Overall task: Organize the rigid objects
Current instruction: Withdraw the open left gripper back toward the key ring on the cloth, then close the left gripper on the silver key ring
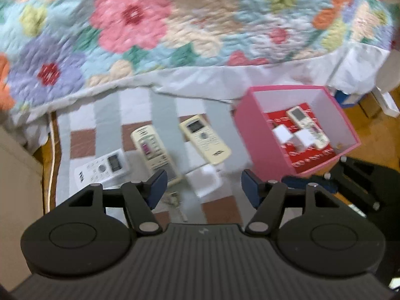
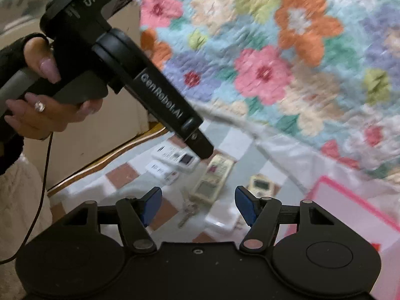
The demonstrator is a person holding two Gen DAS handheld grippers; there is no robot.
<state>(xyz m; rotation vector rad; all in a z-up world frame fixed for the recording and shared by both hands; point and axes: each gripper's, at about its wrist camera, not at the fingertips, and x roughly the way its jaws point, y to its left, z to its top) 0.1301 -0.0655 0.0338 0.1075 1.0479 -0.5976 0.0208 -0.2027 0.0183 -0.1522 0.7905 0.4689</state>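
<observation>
Left wrist view: the left claw (image 1: 202, 184) stood spread, its blue-padded fingers (image 1: 157, 185) wide apart with nothing pinched between them. It hung above a checked cloth of white, grey and reddish squares (image 1: 110, 115) spread over a low surface. Just past the left finger lay a white rectangular remote control with a small grey screen (image 1: 102, 168). Beside it, to the right, lay a cream remote control with a pink button panel (image 1: 153, 150), and further right a second cream remote control with a grey screen (image 1: 203, 138); both were tilted. A small white block-shaped object (image 1: 208, 181) rested between the fingers in the picture, lower down on the cloth, and a bunch of metal keys (image 1: 175, 201) lay near it. To the right stood an open pink cardboard box with a red patterned floor (image 1: 252, 130). Inside it lay another pale remote control (image 1: 307, 125) and two small white blocks (image 1: 292, 137). Beyond the cloth spread a quilted floral bedcover in pink, orange, lilac and pale blue (image 1: 175, 25).

In the right wrist view, the right claw (image 2: 197, 203) was likewise spread and empty, over the keys and the white block. At upper left a person's hand (image 2: 45, 105) gripped the black handle of the other tool.
</observation>
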